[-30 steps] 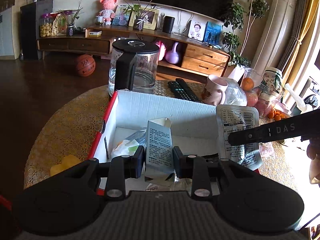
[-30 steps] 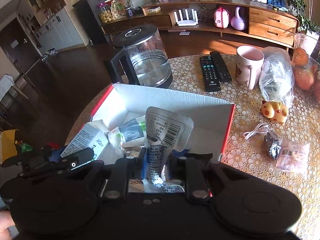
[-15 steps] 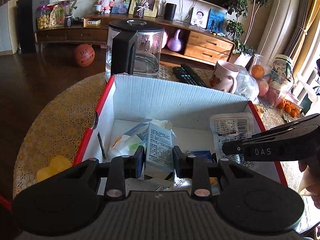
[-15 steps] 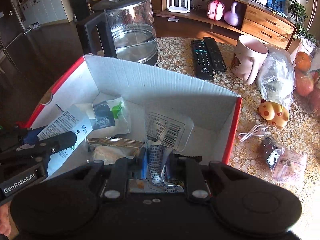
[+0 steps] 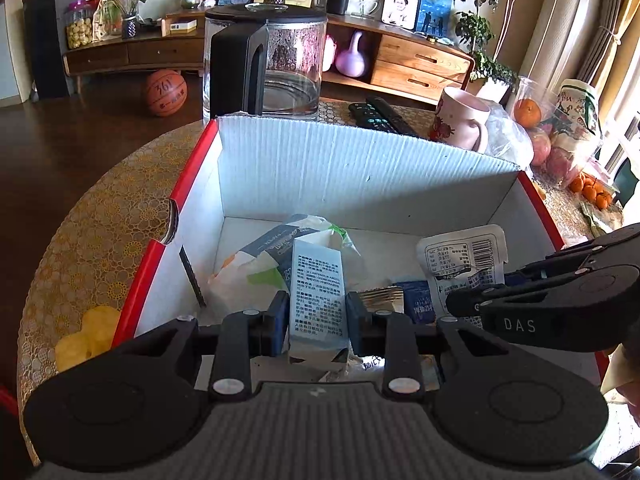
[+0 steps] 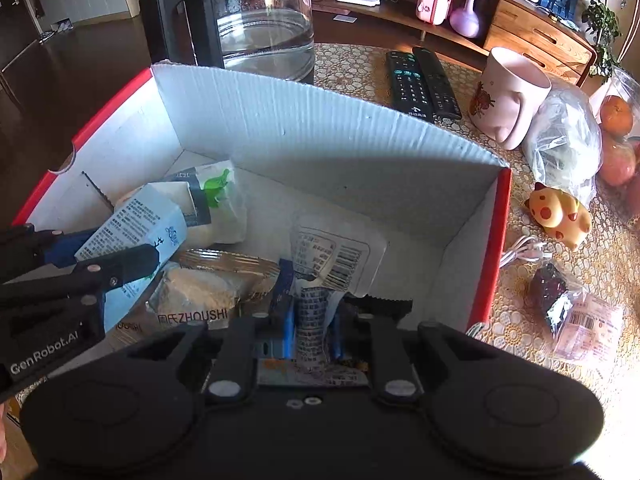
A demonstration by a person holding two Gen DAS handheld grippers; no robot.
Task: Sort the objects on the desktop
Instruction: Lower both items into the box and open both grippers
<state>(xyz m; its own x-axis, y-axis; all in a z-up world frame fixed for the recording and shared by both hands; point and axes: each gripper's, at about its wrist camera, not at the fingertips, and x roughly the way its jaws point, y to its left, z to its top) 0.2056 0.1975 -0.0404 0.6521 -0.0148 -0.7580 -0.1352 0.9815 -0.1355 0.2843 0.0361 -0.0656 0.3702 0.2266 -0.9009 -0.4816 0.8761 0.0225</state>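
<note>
My left gripper [image 5: 317, 312] is clamped on the small blue-white carton [image 5: 317, 288], long axis upright, running away from the jaws. My right gripper [image 6: 312, 320] pinches the clear printed pouch [image 6: 332, 252] by its lower edge, the pouch fanning up and away. Both loads hang low inside the red-edged cardboard box [image 5: 360, 160], over the 2 or 3 packets already lying on its floor. Carton sits toward the box's left half, pouch toward the right, so neither hand crosses. The drop is straight below each jaw; I judge release comes next. Remotes [image 6: 420, 80] and mug [image 6: 508, 100] remain outside, beyond the far wall.
</note>
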